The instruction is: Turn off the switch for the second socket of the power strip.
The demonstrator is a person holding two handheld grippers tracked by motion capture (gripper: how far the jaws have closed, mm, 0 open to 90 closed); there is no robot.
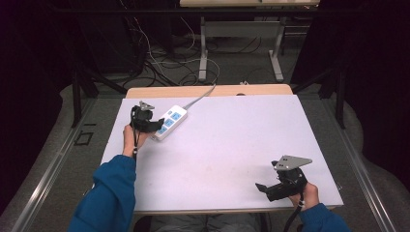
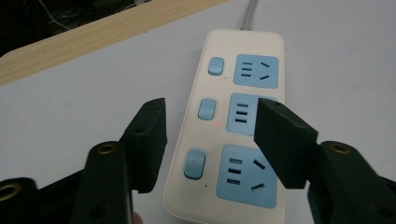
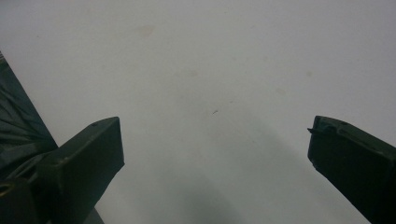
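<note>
On the far left part of the white table (image 1: 227, 145) lay a power strip (image 1: 168, 123). It was cream, with three blue sockets and three small blue buttons (image 2: 207, 108) in a row beside them. A grey cord (image 1: 199, 98) ran from its far end toward the wooden back edge of the table. A tiny red light glowed next to the middle button.

The left gripper (image 1: 153, 126) hung right over the near end of the strip, held by the person's left hand (image 1: 130, 137) in a blue sleeve. In the left gripper view the left gripper (image 2: 210, 135) pointed down at the strip. Its two black jaws were partly spread. One jaw stood over the bare table just beside the strip, and the other stood over the middle blue socket (image 2: 245, 114). The button side of the strip lay in the gap between them. I could not see the pads pressing on the strip, so the claw pinched nothing.

Well apart from all that, at the near right corner of the table, the right gripper (image 1: 263, 187) was held low by the right hand (image 1: 304, 193). Its grey plate sat on top. In the right gripper view the right gripper (image 3: 215, 149) had its jaws spread wide, with bare white table between them.
</note>
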